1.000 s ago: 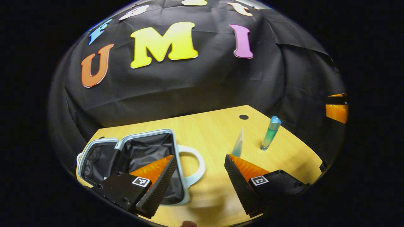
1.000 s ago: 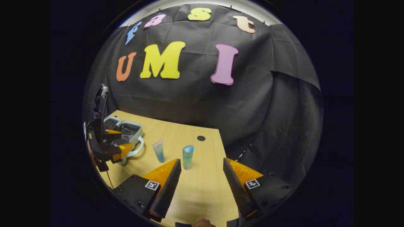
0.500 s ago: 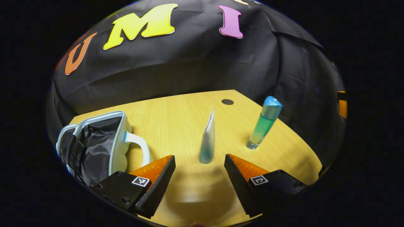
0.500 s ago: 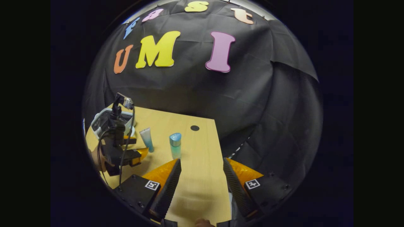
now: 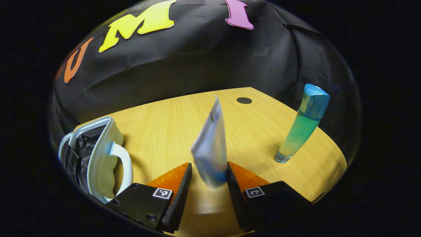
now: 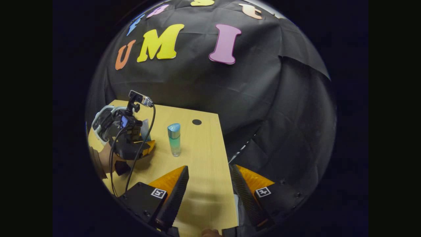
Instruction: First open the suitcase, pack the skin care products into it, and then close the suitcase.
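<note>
My left gripper (image 5: 206, 179) has its fingers narrowed around the upright skincare tube (image 5: 210, 148) at frame centre, the right pad touching; a squeeze this low could tip it. My right gripper (image 6: 209, 179) hangs wide, empty.

Pale blue hard-shell suitcase (image 5: 98, 154) lies open, black lining showing. White-blue squeeze tube (image 5: 210, 148) stands cap-down. Teal gradient bottle with blue cap (image 5: 301, 125) upright nearby.

Left tool (image 5: 206, 184) nearly closed, right tool (image 6: 208, 184) spread wide
</note>
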A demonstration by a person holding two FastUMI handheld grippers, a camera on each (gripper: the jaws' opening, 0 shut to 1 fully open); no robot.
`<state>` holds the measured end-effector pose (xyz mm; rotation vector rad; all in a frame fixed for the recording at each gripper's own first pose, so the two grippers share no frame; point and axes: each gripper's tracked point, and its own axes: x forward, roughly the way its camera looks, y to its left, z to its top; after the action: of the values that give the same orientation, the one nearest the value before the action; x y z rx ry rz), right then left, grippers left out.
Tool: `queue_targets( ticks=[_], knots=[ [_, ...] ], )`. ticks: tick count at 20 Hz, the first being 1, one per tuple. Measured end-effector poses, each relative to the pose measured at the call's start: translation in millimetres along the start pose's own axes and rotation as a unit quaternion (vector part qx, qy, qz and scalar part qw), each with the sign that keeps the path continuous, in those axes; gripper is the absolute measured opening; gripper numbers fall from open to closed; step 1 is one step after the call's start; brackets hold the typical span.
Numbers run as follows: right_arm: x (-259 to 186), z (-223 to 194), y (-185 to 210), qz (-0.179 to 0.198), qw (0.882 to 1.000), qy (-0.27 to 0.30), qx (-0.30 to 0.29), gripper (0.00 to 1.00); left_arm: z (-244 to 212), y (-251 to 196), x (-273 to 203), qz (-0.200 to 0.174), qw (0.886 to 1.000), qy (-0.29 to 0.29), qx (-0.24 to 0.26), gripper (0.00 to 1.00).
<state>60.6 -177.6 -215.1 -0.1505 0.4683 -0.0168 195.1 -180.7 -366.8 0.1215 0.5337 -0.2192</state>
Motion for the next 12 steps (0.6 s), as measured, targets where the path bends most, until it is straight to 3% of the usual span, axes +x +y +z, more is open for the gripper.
queue_targets(
  ticks=[3,5,6,8,9,10,11,12],
  knots=[
    [0,-1,-6,-0.011,1.0,-0.001,-0.003,0.79,2,-3,1,-0.006,1.0,-0.002,-0.018,0.65],
    [3,0,0,-0.005,1.0,0.001,0.002,0.79,3,-5,1,-0.009,1.0,0.004,-0.021,0.37],
    [5,1,4,0.0,1.0,0.001,0.005,0.79,4,-7,-1,-0.012,1.0,0.005,-0.025,0.44],
    [12,4,15,0.017,1.0,0.004,0.026,0.79,20,-11,-16,-0.019,0.999,-0.018,-0.048,0.42],
    [16,5,23,0.028,0.999,0.005,0.04,0.8,27,-12,-25,-0.023,0.998,-0.021,-0.05,0.49],
    [22,5,29,0.034,0.998,0.01,0.053,0.79,33,-10,-35,-0.022,0.998,-0.025,-0.047,0.42],
    [29,5,34,0.037,0.997,0.011,0.061,0.79,36,-9,-46,-0.026,0.998,-0.024,-0.046,0.48],
    [35,7,41,0.042,0.997,0.009,0.064,0.79,39,-6,-57,-0.025,0.998,-0.025,-0.046,0.41]
  ],
)
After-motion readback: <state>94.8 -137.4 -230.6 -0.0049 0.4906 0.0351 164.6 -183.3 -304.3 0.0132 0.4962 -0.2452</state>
